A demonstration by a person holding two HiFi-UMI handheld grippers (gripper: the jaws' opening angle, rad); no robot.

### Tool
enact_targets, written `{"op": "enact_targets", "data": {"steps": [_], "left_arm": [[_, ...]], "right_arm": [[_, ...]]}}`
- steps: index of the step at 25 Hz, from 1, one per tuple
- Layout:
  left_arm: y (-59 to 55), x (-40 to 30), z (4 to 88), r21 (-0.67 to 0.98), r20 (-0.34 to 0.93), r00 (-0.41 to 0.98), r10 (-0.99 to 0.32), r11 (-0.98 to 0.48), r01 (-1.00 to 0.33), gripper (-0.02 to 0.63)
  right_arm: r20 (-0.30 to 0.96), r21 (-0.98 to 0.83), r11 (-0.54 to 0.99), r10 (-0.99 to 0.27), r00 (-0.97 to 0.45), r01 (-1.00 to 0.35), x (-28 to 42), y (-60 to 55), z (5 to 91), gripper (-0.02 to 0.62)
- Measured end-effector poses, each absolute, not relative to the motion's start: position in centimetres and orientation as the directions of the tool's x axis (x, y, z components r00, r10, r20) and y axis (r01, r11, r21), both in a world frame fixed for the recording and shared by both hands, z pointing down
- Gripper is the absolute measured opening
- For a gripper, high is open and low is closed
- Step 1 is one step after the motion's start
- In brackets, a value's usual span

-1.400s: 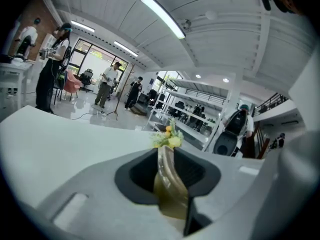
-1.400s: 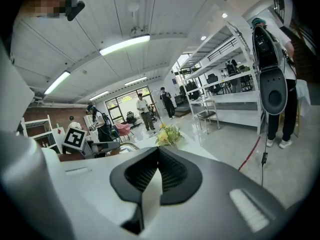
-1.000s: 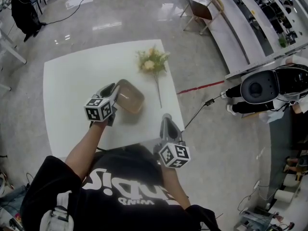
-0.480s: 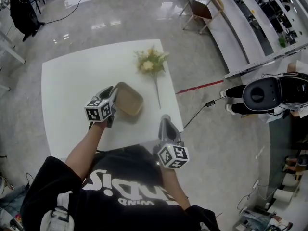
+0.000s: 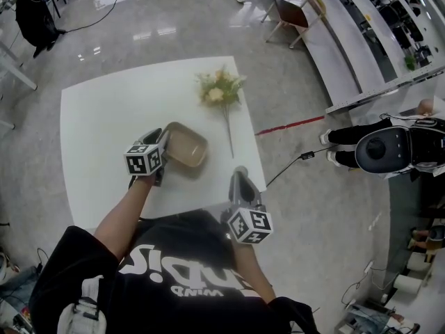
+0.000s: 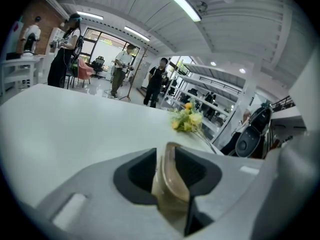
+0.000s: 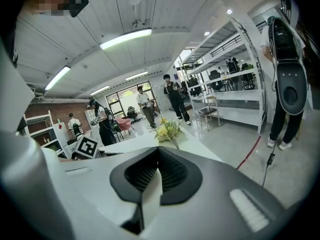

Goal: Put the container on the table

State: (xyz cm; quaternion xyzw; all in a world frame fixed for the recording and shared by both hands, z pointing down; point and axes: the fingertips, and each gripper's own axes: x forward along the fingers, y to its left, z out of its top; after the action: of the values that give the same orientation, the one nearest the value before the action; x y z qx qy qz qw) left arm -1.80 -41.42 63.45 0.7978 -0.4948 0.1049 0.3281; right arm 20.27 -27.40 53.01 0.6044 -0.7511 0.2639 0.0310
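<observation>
A shallow tan container (image 5: 188, 147) rests flat on the white table (image 5: 97, 110), just left of a bunch of yellow flowers (image 5: 221, 90). My left gripper (image 5: 165, 141) reaches in from the left and has the container's near-left rim between its jaws. In the left gripper view the rim (image 6: 170, 176) fills the gap between the pads; the jaws are opening. My right gripper (image 5: 240, 172) hovers near the table's front right edge, apart from the container. Its pads meet with nothing between them (image 7: 159, 171).
The flowers' long stem runs toward the table's right edge. On the floor to the right lie a red tape line (image 5: 288, 125) and a black cable; a black-and-white machine (image 5: 389, 148) stands farther right. A chair (image 5: 295, 9) is at the back.
The left gripper has sunk with the container, which has dropped and levelled onto the table; its shadow has shrunk. The right gripper has stayed put. The machine at the right has shifted.
</observation>
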Motion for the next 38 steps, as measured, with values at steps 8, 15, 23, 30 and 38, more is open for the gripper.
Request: {"op": "enact_targets", "data": {"steps": [8, 15, 23, 30, 38], "left_arm": [[-41.6, -2.1, 64.4, 0.419, 0.508, 0.488, -0.71, -0.291, -0.86, 0.129], [-41.3, -2.4, 63.6, 0.375, 0.523, 0.485, -0.701, -0.322, -0.869, 0.135], [-41.1, -1.9, 56.6, 0.337, 0.396, 0.545, -0.739, -0.435, -0.835, 0.118], [-37.6, -2.6, 48.0, 0.324, 0.246, 0.633, -0.734, -0.553, -0.767, 0.117], [-33.2, -4.8, 45.7, 0.298, 0.221, 0.692, -0.688, -0.628, -0.719, 0.103]], "right_arm": [[0.37, -0.359, 0.132, -0.888, -0.271, -0.924, 20.0, -27.5, 53.3, 0.0], [0.372, -0.365, 0.13, -0.888, -0.272, -0.922, 19.6, -27.1, 53.3, 0.0], [0.375, -0.37, 0.131, -0.885, -0.277, -0.92, 18.1, -26.7, 53.3, 0.0], [0.369, -0.378, 0.127, -0.888, -0.275, -0.917, 15.5, -25.5, 52.4, 0.0], [0.372, -0.361, 0.116, -0.892, -0.257, -0.925, 13.1, -23.2, 51.7, 0.0]]}}
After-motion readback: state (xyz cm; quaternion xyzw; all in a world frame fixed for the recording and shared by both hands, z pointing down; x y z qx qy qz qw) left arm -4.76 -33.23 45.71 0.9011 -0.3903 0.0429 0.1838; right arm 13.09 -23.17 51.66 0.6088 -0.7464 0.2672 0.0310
